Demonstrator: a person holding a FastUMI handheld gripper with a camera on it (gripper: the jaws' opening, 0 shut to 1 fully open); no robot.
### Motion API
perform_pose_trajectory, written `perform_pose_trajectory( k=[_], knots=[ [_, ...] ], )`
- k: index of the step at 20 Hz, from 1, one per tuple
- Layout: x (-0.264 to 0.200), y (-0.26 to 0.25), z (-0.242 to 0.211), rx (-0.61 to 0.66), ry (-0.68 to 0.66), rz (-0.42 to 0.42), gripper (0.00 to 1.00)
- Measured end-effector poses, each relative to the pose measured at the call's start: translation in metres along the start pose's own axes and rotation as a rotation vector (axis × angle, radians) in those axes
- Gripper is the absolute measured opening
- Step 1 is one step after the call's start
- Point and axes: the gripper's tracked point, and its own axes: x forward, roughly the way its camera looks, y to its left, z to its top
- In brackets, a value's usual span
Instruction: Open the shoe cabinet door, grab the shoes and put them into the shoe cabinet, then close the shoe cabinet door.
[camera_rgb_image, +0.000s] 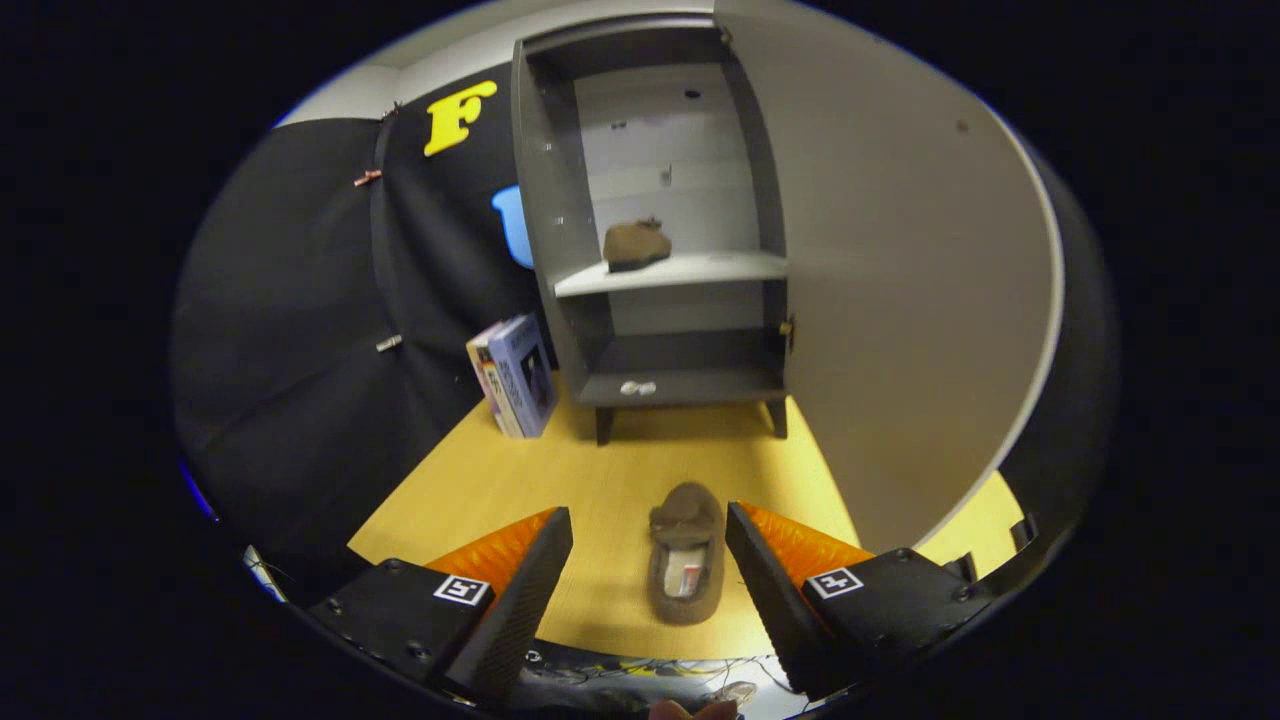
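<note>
Surface: pale yellow wood-grain floor board (520, 480), backed by black cloth booth wall (300, 320). Grey two-shelf shoe cabinet (560, 200) stands on short legs at the far end; its pale door (900, 280) is swung wide open to the right. A small stack of upright books (515, 375) leans just left of the cabinet base.

One brown fuzzy slipper (636, 245) sits on the middle shelf. A second brown fuzzy slipper with grey lining (687, 552) lies on the floor, toe toward the cabinet, between the fingers. Gripper (650, 530) spread wide, fingers either side of the slipper, not touching it.
</note>
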Motion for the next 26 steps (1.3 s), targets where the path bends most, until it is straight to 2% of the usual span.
perform_pose_trajectory(
  k=[5,8,10,13,14,16,19,21,24,26],
  knots=[
    [0.059,0.008,-0.070,0.017,0.149,0.029,0.99],
    [0.096,0.004,-0.100,0.039,0.205,0.018,0.99],
    [0.119,0.001,-0.119,0.090,0.242,-0.001,0.99],
    [0.151,-0.012,-0.127,0.104,0.217,-0.066,0.97],
    [0.163,-0.017,-0.125,0.100,0.200,-0.092,0.91],
    [0.187,-0.024,-0.121,0.095,0.160,-0.144,0.88],
    [0.212,-0.043,-0.116,0.064,0.109,-0.246,0.71],
    [0.220,-0.052,-0.112,0.036,0.079,-0.270,0.47],
    [0.215,-0.045,-0.105,0.010,0.063,-0.234,0.12],
    [0.203,-0.047,-0.088,-0.004,0.041,-0.225,0.12]
  ],
)
